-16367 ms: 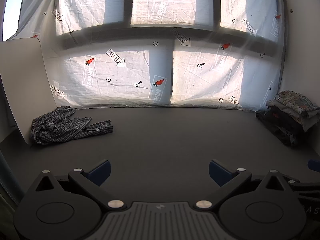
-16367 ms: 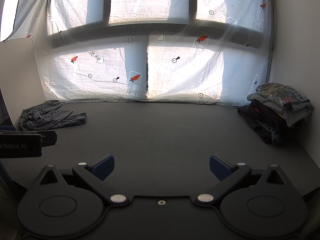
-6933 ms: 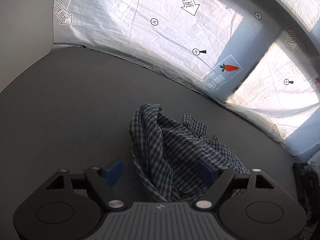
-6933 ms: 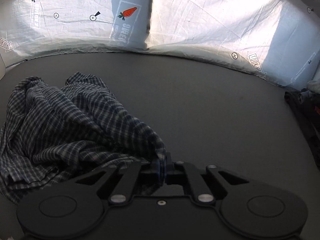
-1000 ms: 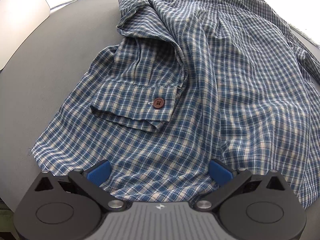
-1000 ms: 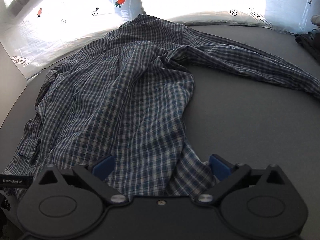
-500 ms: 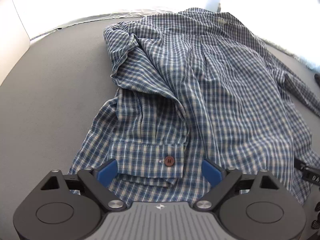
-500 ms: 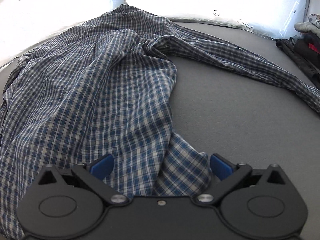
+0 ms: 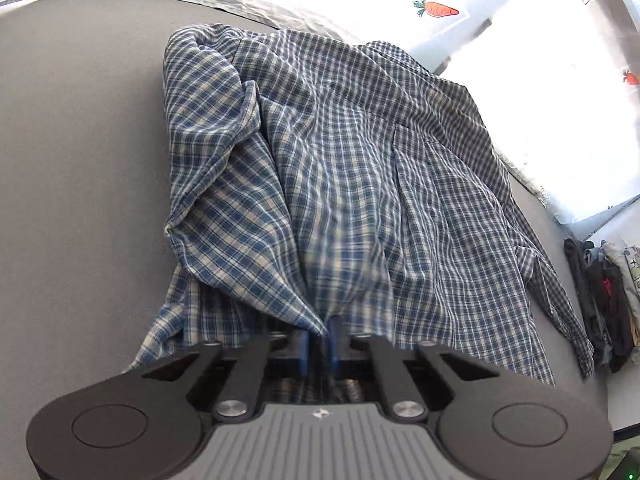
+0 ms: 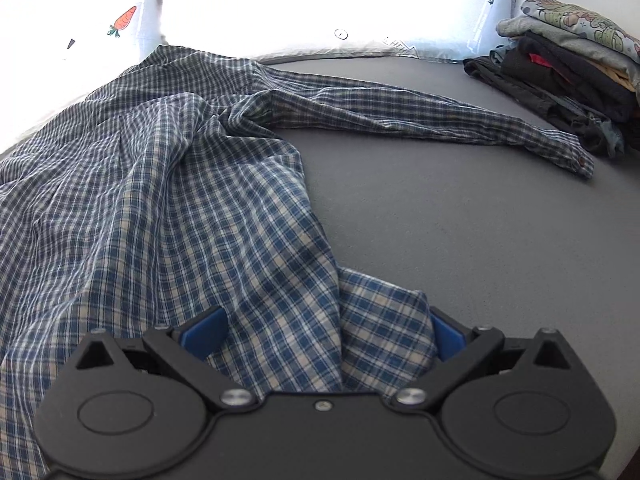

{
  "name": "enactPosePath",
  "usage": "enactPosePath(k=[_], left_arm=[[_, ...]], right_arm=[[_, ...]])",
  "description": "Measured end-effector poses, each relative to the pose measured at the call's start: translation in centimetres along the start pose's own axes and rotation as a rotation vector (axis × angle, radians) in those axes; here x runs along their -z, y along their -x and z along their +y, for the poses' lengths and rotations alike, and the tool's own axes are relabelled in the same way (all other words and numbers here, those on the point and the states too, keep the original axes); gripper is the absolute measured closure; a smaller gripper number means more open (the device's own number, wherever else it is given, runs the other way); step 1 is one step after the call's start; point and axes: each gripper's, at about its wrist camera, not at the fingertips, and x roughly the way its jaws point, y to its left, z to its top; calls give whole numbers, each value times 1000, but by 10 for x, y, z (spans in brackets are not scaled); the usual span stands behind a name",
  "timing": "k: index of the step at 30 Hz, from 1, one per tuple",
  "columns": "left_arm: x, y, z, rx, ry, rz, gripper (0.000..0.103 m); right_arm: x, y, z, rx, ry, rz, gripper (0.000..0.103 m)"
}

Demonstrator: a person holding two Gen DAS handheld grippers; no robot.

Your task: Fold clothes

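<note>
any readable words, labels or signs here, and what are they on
"HEBE": partial arrow label at the top right of the white printed sheet, cut off by the frame edge.
Arrow label on the sheet near the folded clothes pile: too washed out to read.
Carrot prints: no readable text.

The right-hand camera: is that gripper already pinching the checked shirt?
No, the right gripper stands open, its blue pads wide apart with the checked shirt lying loose between them.

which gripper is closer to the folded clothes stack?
Right. The right gripper, open over the plaid shirt hem, sees the folded stack across bare table; the left gripper, shut on the shirt, has it beyond the shirt.
</note>
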Motion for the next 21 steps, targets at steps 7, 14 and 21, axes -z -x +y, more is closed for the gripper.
enactPosePath(k=[7, 14, 21], left_arm=[[-43, 83, 66, -84, 45, -185, 101], [-131, 160, 111, -456, -146, -483, 101], [-160, 154, 103, -704, -203, -538, 76]], right_arm=[[-4, -1, 4, 30, -36, 31, 0], [-6, -3, 9, 57, -68, 47, 0], [-8, -4, 8, 55, -69, 63, 0]])
